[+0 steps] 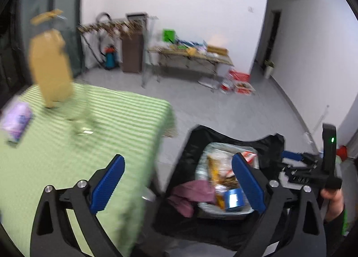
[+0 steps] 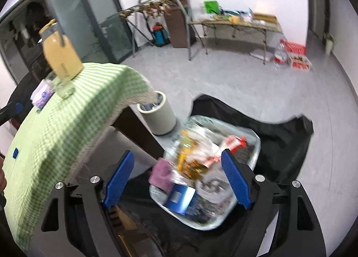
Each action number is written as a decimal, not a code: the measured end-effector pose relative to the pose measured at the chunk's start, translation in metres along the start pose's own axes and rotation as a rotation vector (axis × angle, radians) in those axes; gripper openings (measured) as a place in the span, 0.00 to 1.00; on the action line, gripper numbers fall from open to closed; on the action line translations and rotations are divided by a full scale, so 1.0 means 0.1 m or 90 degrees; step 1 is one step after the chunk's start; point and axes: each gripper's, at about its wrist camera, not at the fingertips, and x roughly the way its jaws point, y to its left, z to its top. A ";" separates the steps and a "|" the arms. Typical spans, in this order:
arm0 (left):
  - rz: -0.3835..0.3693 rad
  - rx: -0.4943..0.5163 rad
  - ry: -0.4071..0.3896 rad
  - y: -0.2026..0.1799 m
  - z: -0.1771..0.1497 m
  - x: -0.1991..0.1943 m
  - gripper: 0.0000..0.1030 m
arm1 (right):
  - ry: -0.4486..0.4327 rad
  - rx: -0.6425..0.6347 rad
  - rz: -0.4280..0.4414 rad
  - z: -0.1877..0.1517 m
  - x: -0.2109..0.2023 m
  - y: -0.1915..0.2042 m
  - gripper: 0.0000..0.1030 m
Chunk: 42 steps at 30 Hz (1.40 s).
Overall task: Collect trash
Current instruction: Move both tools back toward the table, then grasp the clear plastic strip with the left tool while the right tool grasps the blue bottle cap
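We saw even, cool indoor light, bright on the white walls; motion blur smeared the yellow jug (image 1: pixel 50 67) and the green-checked tabletop (image 1: pixel 107 109); the fisheye bent lines at the dark corners; the trash bag's (image 2: pixel 279 143) contents were soft.

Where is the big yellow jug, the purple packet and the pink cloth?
Yellow jug (image 2: pixel 62 55), right wrist view, on its belly.
Purple packet (image 1: pixel 16 120), left wrist view, on its top face.
Pink cloth (image 1: pixel 190 194), left wrist view, on its middle fold.
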 end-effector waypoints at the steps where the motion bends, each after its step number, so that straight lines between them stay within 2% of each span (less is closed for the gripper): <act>1: 0.025 0.006 -0.010 0.12 -0.06 -0.17 0.92 | -0.004 -0.010 0.004 0.03 -0.01 0.10 0.75; 6: 0.114 0.013 -0.013 0.66 -0.42 -0.76 0.92 | -0.031 -0.076 0.042 0.17 -0.12 0.75 0.75; 10: 0.131 -0.003 -0.026 1.22 -0.75 -1.22 0.92 | -0.033 -0.135 0.072 0.19 -0.13 1.33 0.78; 11: 0.151 -0.006 -0.021 1.37 -0.81 -1.32 0.92 | -0.036 -0.161 0.083 0.18 -0.13 1.55 0.78; 14: 0.220 -0.039 -0.020 1.84 -0.99 -1.61 0.92 | -0.033 -0.211 0.103 0.13 -0.11 2.00 0.78; 16: 0.236 -0.075 -0.021 2.18 -1.15 -1.78 0.92 | -0.028 -0.238 0.121 0.09 -0.09 2.26 0.78; 19: 0.298 -0.101 -0.002 2.69 -1.53 -1.94 0.92 | -0.030 -0.280 0.147 0.04 -0.09 2.67 0.78; 21: 0.335 -0.144 0.052 3.10 -1.84 -1.96 0.86 | -0.031 -0.310 0.161 -0.02 -0.09 2.94 0.78; 23: 0.346 -0.194 0.089 3.43 -2.07 -1.98 0.67 | -0.026 -0.336 0.173 -0.05 -0.07 3.19 0.78; 25: 0.355 -0.229 0.117 3.73 -2.25 -1.98 0.57 | -0.023 -0.355 0.182 -0.12 -0.04 3.39 0.78; 27: 0.362 -0.266 0.131 3.98 -2.40 -1.98 0.53 | -0.017 -0.373 0.191 -0.19 -0.03 3.54 0.78; 28: 0.364 -0.279 0.135 4.06 -2.44 -1.98 0.46 | -0.012 -0.384 0.194 -0.23 -0.02 3.62 0.78; 31: 0.350 -0.270 0.133 4.14 -2.49 -1.90 0.44 | 0.002 -0.418 0.198 -0.36 0.05 3.83 0.78; 34: 0.307 -0.255 0.106 4.04 -2.48 -1.86 0.44 | 0.015 -0.439 0.199 -0.45 0.10 3.97 0.78; 36: 0.260 -0.228 0.101 3.94 -2.46 -1.85 0.43 | 0.024 -0.447 0.194 -0.52 0.14 4.07 0.78; 37: 0.253 -0.218 0.103 3.90 -2.46 -1.83 0.43 | 0.027 -0.450 0.193 -0.53 0.15 4.09 0.78; 39: 0.271 -0.197 0.114 3.83 -2.45 -1.79 0.40 | 0.036 -0.461 0.189 -0.57 0.20 4.19 0.78; 40: 0.269 -0.196 0.112 3.83 -2.46 -1.80 0.31 | 0.038 -0.466 0.187 -0.59 0.20 4.23 0.78; 41: 0.272 -0.205 0.108 3.83 -2.47 -1.81 0.13 | 0.038 -0.468 0.187 -0.60 0.20 4.25 0.78; 42: 0.283 -0.212 0.109 3.85 -2.47 -1.82 0.08 | 0.039 -0.470 0.187 -0.60 0.20 4.31 0.78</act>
